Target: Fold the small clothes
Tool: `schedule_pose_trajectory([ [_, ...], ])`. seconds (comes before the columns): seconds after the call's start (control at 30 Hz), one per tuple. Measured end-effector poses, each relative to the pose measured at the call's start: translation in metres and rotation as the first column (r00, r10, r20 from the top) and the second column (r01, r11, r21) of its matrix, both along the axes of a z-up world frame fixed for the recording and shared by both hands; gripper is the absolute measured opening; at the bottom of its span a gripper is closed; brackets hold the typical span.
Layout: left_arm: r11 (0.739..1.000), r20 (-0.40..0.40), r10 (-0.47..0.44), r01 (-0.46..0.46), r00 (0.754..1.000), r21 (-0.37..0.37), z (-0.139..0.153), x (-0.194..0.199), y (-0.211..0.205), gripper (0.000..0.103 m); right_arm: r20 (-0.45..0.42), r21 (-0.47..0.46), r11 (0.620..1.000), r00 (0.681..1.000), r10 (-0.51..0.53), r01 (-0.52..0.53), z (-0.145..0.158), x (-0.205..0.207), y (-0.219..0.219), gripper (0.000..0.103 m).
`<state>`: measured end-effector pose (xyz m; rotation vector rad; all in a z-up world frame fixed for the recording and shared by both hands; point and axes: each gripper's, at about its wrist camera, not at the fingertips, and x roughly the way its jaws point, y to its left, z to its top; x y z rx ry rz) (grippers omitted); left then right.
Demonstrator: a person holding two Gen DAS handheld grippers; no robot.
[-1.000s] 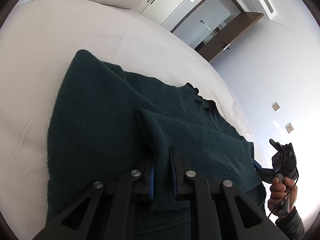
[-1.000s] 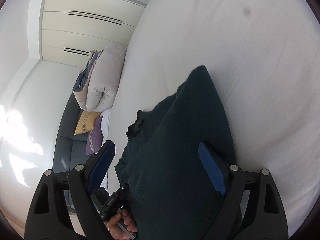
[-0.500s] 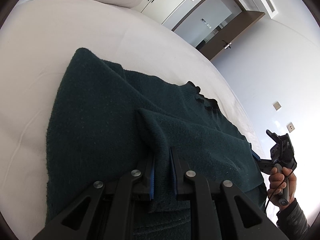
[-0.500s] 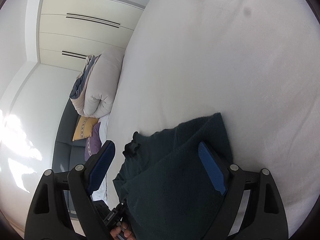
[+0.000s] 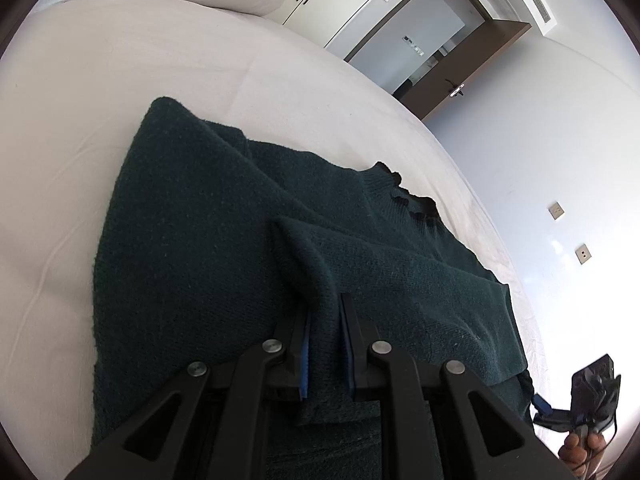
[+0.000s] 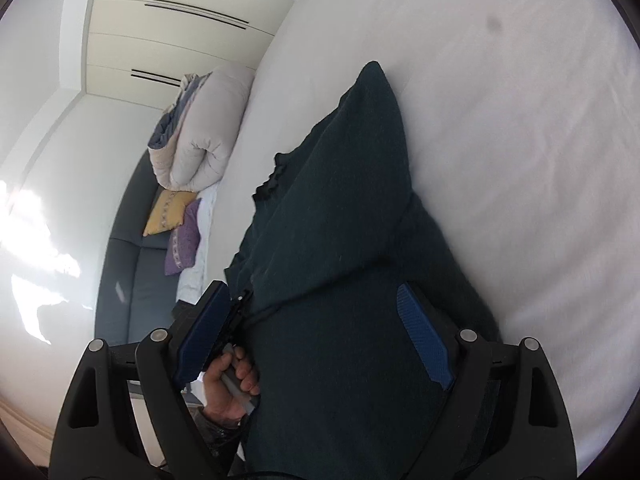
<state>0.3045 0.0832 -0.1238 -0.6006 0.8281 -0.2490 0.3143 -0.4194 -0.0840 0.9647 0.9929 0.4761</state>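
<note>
**Dark green sweater pinched by the left gripper on the bed**

The sweater (image 5: 208, 248) is a thick, fuzzy knit of very dark green colour, with a small ruffled collar (image 5: 416, 204). It lies on the smooth white sheet of the bed (image 5: 80, 128), partly folded, with one flap laid over the body. The left gripper (image 5: 325, 344) has its blue pads pressed together on a raised fold of this knit. The right gripper (image 6: 316, 332) has its fingers spread wide, with nothing between the ribbed blue pads (image 6: 424, 344); the sweater is below them. A rolled beige duvet (image 6: 200, 132) lies at the far end of the bed.

Half a second ago the right wrist view showed mostly bare sheet; now the sweater fills its middle again. The left gripper's pinch has not changed.
</note>
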Motion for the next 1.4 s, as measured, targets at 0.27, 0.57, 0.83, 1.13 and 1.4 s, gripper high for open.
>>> schedule_pose_trajectory([
  [0.27, 0.994, -0.118, -0.001, -0.012, 0.993, -0.108, 0.01, -0.003, 0.018, 0.02, 0.008, -0.104, 0.987, 0.992, 0.124, -0.123, -0.016, -0.123, 0.051, 0.086],
  [0.57, 0.989, -0.045, 0.121, -0.116, 0.992, 0.097, 0.09, -0.019, 0.015, 0.062, 0.057, -0.161, 0.984, 0.994, 0.093, -0.083, -0.017, -0.164, 0.052, 0.086],
  [0.83, 0.985, -0.151, -0.127, 0.143, 0.98, 0.1, 0.048, 0.036, -0.07, 0.06, 0.1, -0.197, 0.977, 0.99, 0.102, -0.081, -0.019, -0.172, 0.06, 0.086],
  [1.13, 0.983, -0.071, -0.145, 0.152, 0.987, 0.105, 0.061, 0.016, -0.083, 0.048, 0.133, -0.174, 0.982, 0.987, 0.094, -0.07, -0.02, -0.171, 0.051, 0.086],
  [1.4, 0.975, -0.111, -0.159, 0.174, 0.981, 0.138, 0.042, 0.014, -0.088, 0.039, 0.204, -0.049, 0.997, 0.976, 0.07, -0.061, 0.03, -0.139, 0.052, 0.085],
])
